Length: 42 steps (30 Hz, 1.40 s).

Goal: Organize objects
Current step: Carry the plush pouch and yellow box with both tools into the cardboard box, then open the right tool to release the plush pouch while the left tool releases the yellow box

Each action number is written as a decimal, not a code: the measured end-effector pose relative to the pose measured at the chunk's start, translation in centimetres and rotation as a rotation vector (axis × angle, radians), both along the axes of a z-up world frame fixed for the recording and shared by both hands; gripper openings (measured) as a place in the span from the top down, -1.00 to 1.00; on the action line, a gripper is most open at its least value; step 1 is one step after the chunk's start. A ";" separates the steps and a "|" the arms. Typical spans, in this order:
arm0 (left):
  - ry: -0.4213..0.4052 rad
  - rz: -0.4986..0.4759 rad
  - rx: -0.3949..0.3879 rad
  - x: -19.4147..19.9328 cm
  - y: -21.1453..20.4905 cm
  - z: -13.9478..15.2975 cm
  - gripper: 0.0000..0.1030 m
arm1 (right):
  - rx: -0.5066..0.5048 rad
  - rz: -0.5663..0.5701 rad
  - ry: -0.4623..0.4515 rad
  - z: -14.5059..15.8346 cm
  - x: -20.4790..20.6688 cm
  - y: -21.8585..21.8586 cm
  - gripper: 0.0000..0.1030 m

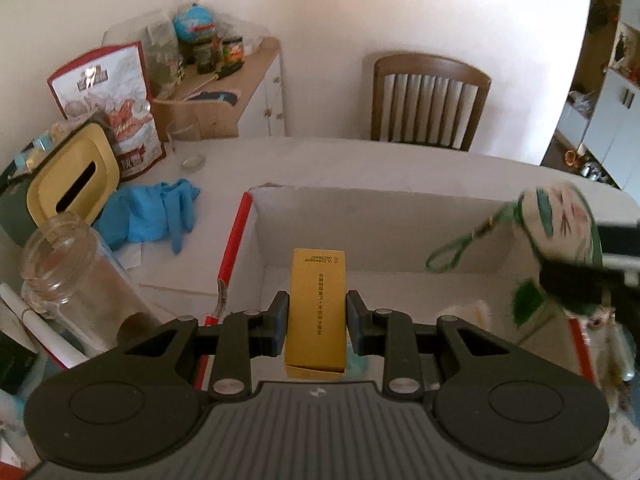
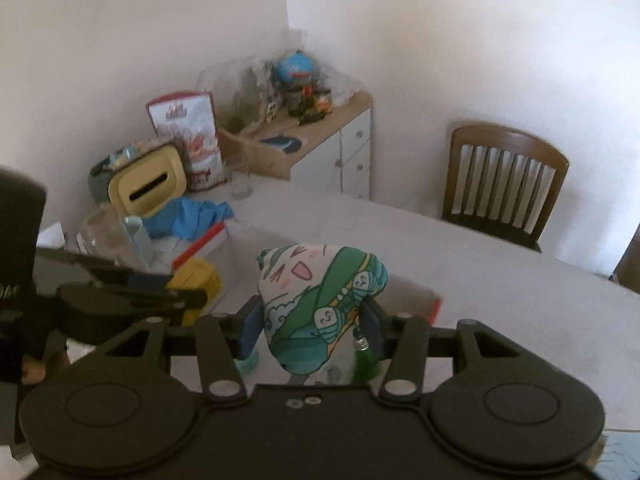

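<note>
Left wrist view, left to right. Left of the jaws stand an open glass jar [image 1: 60, 264] and a yellow-lidded tissue box [image 1: 74, 178], with blue gloves [image 1: 154, 212] lying on the counter [image 1: 360, 160] ahead of them. The left gripper [image 1: 316, 322] holds a small yellow box [image 1: 316, 312] upright between its jaws, which are set narrow with the pads against or just beside the box's long sides; whether they press firmly cannot be told. Ahead of and below these jaws lies an open cardboard box [image 1: 380, 236] with a red rim. To the right, over the same cardboard box, the right gripper carries a printed cloth pouch [image 1: 560, 216] with a green cord loop.

Right wrist view. The right gripper [image 2: 310, 326] holds the pouch [image 2: 320, 292], its jaws closed on the lower part so the fabric bulges above them.

Handling, as a judgement: the yellow box looks light and stiff but thin-walled, best held across its long flat sides. The pouch looks soft and compressible, likely to sag or slip, so the bulkiest part is the safest hold, with the dangling cord kept clear of the rim.
</note>
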<state>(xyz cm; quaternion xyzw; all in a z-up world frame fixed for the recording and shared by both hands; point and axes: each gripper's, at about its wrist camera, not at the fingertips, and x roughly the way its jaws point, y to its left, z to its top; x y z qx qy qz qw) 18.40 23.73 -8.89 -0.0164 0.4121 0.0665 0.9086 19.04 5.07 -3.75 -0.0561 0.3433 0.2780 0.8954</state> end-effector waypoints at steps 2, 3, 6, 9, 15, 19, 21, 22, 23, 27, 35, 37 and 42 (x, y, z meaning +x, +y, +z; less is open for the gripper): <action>0.015 0.006 -0.002 0.8 0.4 -0.8 0.43 | -0.009 0.014 0.020 -1.1 0.1 0.7 0.03; 0.019 0.008 0.004 1.2 0.5 -1.2 0.43 | -0.018 0.023 0.031 -1.8 0.2 1.1 0.03; 0.038 0.007 0.006 2.3 0.8 -2.2 0.43 | -0.038 0.052 0.058 -3.2 0.2 2.1 0.02; 0.065 0.002 0.011 3.4 0.8 -3.2 0.43 | -0.070 0.085 0.091 -4.7 0.1 3.1 0.02; 0.124 -0.008 0.015 5.6 0.5 -4.7 0.43 | -0.124 0.114 0.155 -7.2 0.5 4.4 0.02; 0.186 0.006 0.020 7.0 0.5 -5.8 0.43 | -0.146 0.122 0.183 -8.2 0.7 5.1 0.01; 0.214 0.007 0.021 7.5 0.4 -6.4 0.43 | -0.159 0.120 0.196 -8.6 0.9 5.3 0.01; 0.224 0.005 0.020 7.6 0.4 -6.6 0.43 | -0.165 0.120 0.204 -8.8 0.9 5.5 0.01; 0.232 0.002 0.021 7.7 0.4 -6.8 0.43 | -0.167 0.119 0.208 -8.9 0.9 5.5 0.00; 0.282 -0.018 0.023 8.1 0.2 -7.5 0.43 | -0.163 0.113 0.255 -9.5 1.2 5.7 0.00; 0.337 -0.024 -0.005 8.7 0.4 -8.2 0.43 | -0.176 0.094 0.278 -10.4 1.2 5.7 -0.06; 0.340 -0.027 -0.004 8.7 0.4 -8.2 0.43 | -0.173 0.088 0.284 -10.4 1.3 5.6 -0.08; 0.337 -0.034 -0.012 8.6 0.5 -8.2 0.43 | -0.172 0.089 0.280 -10.3 1.6 5.7 -0.10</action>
